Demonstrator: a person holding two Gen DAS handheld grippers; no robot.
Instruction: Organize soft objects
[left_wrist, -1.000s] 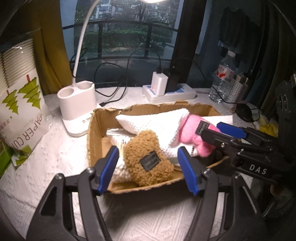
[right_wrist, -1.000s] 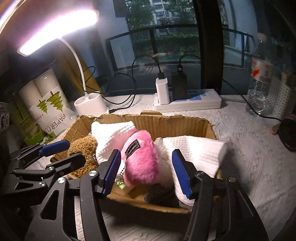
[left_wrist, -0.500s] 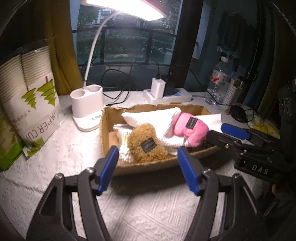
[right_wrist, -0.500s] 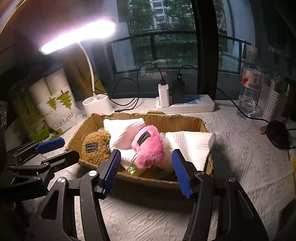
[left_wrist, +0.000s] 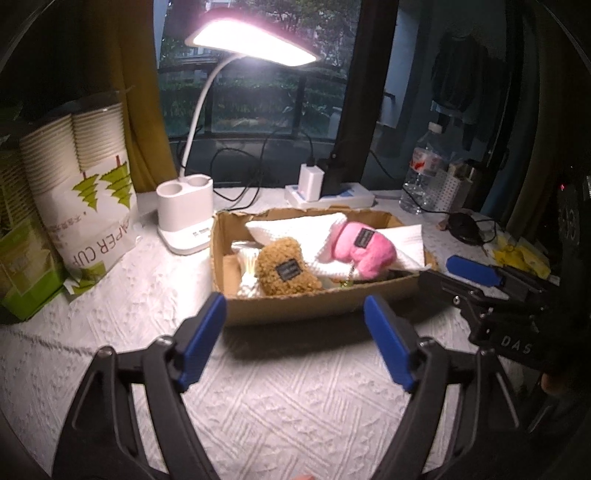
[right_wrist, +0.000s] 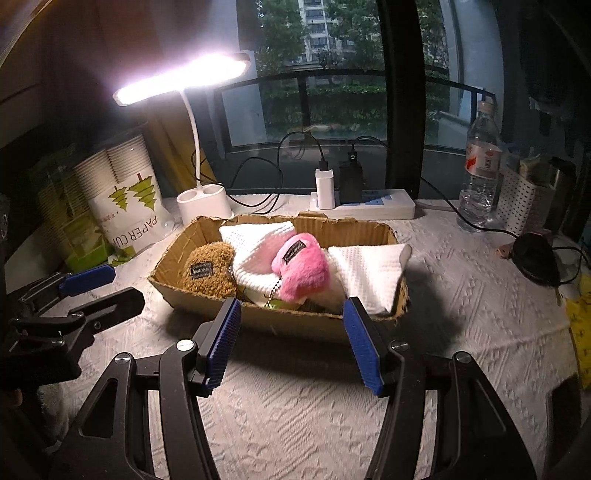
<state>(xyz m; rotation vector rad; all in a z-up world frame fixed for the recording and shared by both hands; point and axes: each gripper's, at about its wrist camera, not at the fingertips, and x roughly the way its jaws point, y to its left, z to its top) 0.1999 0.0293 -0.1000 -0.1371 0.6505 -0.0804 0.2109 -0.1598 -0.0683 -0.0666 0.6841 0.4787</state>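
Note:
A shallow cardboard box (left_wrist: 314, 306) (right_wrist: 258, 321) sits on the white textured cloth. In it lie a brown plush pouch (left_wrist: 286, 267) (right_wrist: 208, 271), a pink plush pouch (left_wrist: 364, 249) (right_wrist: 303, 267) and folded white towels (left_wrist: 295, 229) (right_wrist: 369, 269). My left gripper (left_wrist: 295, 338) hovers in front of the box, jaws opening, nothing between them. My right gripper (right_wrist: 291, 341) is also short of the box's near wall, open and empty. Each gripper shows at the edge of the other's view.
A lit white desk lamp (left_wrist: 184, 218) stands behind the box at the left, beside a bag of paper cups (left_wrist: 74, 192). A power strip with chargers (right_wrist: 362, 205) and a water bottle (right_wrist: 480, 173) line the back. Black cables and small clutter (right_wrist: 535, 254) lie to the right.
Both grippers have pulled back and risen from over the box, so the box looks smaller and farther. The left jaws now stand wider. The plush pouches stay in the box.

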